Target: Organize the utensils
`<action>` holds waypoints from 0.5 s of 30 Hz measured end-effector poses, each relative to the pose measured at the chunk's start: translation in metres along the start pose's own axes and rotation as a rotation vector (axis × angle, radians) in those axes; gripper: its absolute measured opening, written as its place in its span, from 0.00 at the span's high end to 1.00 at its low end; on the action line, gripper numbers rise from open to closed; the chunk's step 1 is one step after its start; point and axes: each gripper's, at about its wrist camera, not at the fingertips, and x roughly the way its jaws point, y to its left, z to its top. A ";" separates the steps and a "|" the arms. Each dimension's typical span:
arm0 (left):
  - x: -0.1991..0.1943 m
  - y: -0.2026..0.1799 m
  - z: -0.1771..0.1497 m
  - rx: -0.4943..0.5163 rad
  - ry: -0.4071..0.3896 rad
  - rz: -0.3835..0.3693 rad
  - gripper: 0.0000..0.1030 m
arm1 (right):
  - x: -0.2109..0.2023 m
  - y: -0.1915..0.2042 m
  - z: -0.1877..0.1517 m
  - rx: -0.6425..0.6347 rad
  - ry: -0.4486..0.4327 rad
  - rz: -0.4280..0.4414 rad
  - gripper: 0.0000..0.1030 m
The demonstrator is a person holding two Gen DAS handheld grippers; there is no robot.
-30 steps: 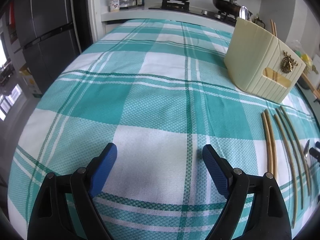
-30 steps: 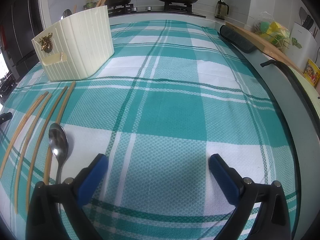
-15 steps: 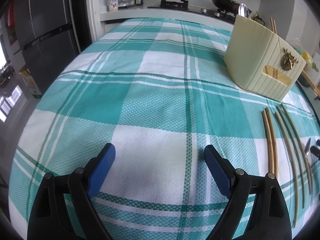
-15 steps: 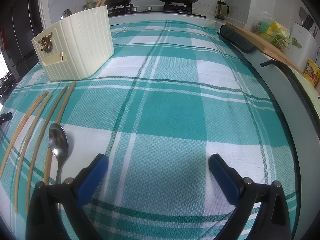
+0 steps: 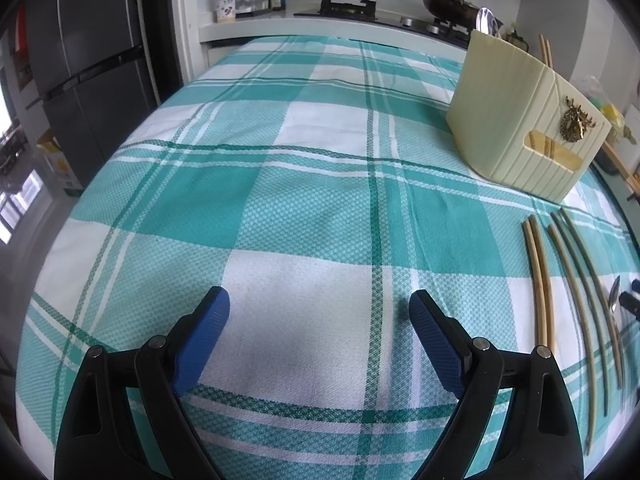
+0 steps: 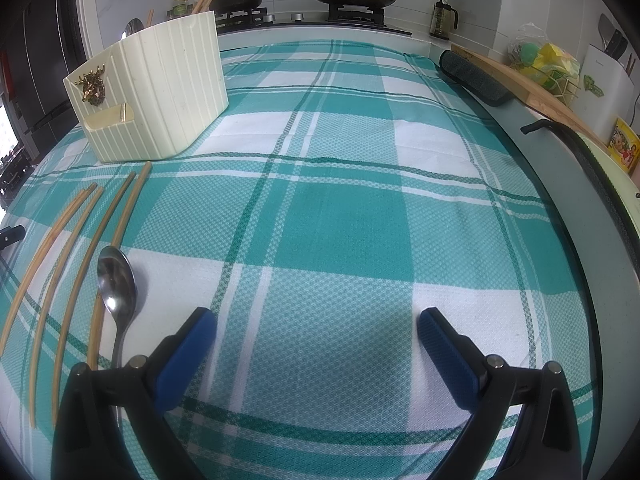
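Claws: your left claw (image 5: 319, 306) and right claw (image 6: 316, 326) both spread wide, empty, above counter cloth (image 6: 360, 220). Chopsticks (image 6: 76, 256) and spoon (image 6: 116, 288) lie flat near cream holder (image 6: 160, 92).

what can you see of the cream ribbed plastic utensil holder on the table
The cream ribbed plastic utensil holder stands upright on the teal plaid tablecloth, past the far tips of the loose wooden chopsticks. Its walls carry vertical ribs and one end is rounded. The lower flat end bears a small gold deer-head ornament above a slot-like opening. A metal spoon bowl and wooden chopstick ends stick out of its top. Neither gripper touches it.
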 end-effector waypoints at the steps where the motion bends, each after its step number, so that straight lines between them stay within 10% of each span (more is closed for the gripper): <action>1: 0.000 0.000 0.000 -0.001 0.000 -0.001 0.11 | 0.000 0.000 0.000 0.000 0.000 0.000 0.00; 15: 0.000 0.002 0.000 -0.003 -0.001 -0.007 0.10 | 0.000 0.000 0.000 0.000 0.000 0.000 0.00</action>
